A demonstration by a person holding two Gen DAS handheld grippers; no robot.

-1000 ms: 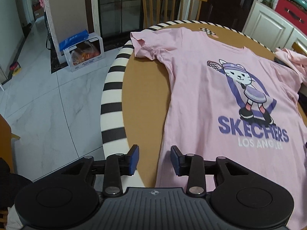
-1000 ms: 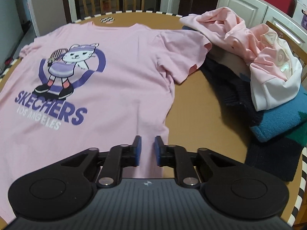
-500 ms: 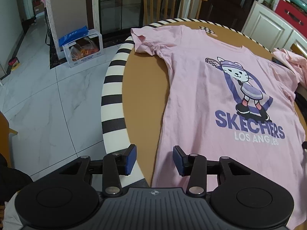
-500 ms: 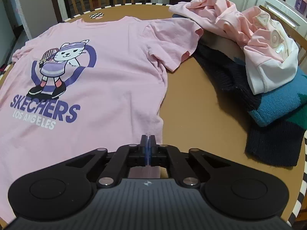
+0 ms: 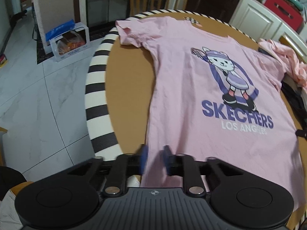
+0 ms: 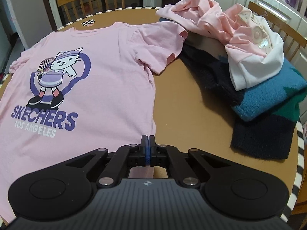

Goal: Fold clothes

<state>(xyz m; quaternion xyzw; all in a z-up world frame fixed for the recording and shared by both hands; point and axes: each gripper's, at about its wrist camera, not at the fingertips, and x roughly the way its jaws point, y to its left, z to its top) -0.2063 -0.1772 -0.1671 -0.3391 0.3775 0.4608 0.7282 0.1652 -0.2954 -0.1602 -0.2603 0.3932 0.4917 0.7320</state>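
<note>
At the hem, left gripper blurs closing around pink T-shirt; right gripper clamped, pinch hidden.

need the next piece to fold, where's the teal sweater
In the right wrist view, the teal sweater lies at the table's right edge, under the white-and-pink garment.

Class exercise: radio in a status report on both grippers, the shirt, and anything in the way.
Right gripper shut on shirt hem corner. Left gripper just closing, hem between its blurred pads. Shirt flat, print up. Clothes pile touches one sleeve.
</note>
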